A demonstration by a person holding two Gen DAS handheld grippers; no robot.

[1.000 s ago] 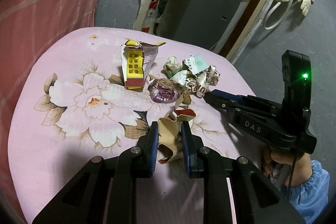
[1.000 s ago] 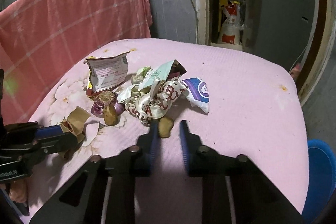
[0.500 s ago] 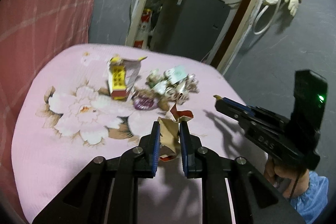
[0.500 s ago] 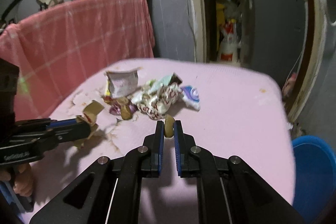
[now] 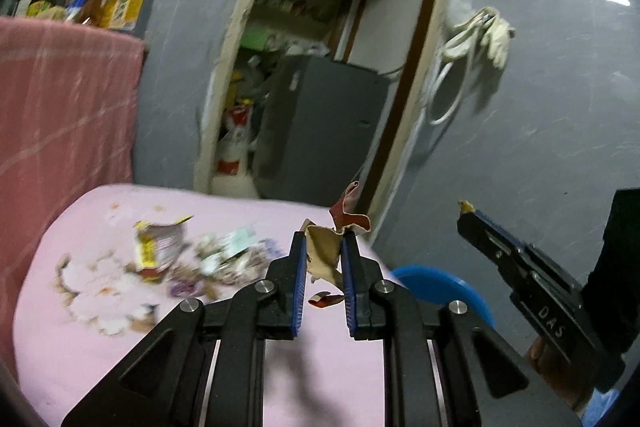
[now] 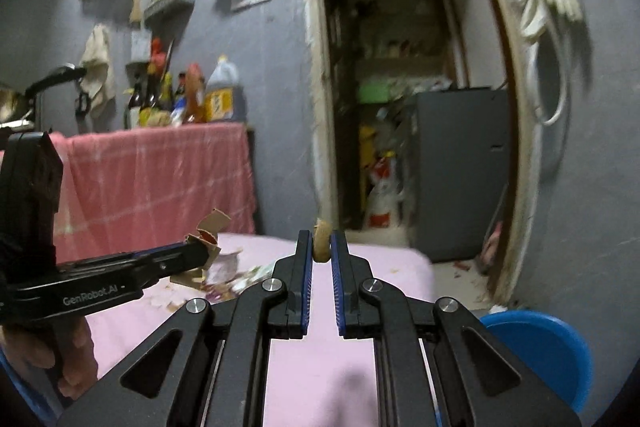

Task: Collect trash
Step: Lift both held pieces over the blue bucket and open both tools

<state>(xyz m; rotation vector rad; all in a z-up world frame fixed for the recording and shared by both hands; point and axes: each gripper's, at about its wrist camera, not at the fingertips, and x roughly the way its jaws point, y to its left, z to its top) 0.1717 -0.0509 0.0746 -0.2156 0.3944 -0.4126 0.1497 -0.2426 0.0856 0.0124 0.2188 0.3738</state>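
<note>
Left wrist view
- Left tongs: the left gripper (image 5: 324, 263) is pinching a torn scrap of brown card (image 5: 322, 253) with a red curl on top, held up off the pink floral sheet (image 5: 100, 339).
- How the scrap should handle: light, floppy and creased, I judge; it bends rather than resists, so the grip belongs on the thick folded middle, not on the red curl.
- Loose bit: a small red fragment (image 5: 325, 299) shows low between the fingers; whether it hangs from the scrap or lies apart I cannot tell.
- Remaining trash: a yellow-printed packet (image 5: 154, 247) and crumpled wrappers (image 5: 228, 255) lie ahead and left of the tongs, blurred.
- Bin: a blue tub (image 5: 444, 287) sits just right of the tongs, mostly hidden behind them.

Right wrist view
- Right tongs: the right gripper (image 6: 321, 247) is pressed onto a small tan lump (image 6: 321, 241) at the very tips.
- How the lump should handle: small, rounded and fairly firm; I judge a tip grip could let it squirt out.
- What it is: too small to name.
- Bin: the blue tub sits low to the right of the tongs, cut off by the frame edge; its contents are unseen.
</note>
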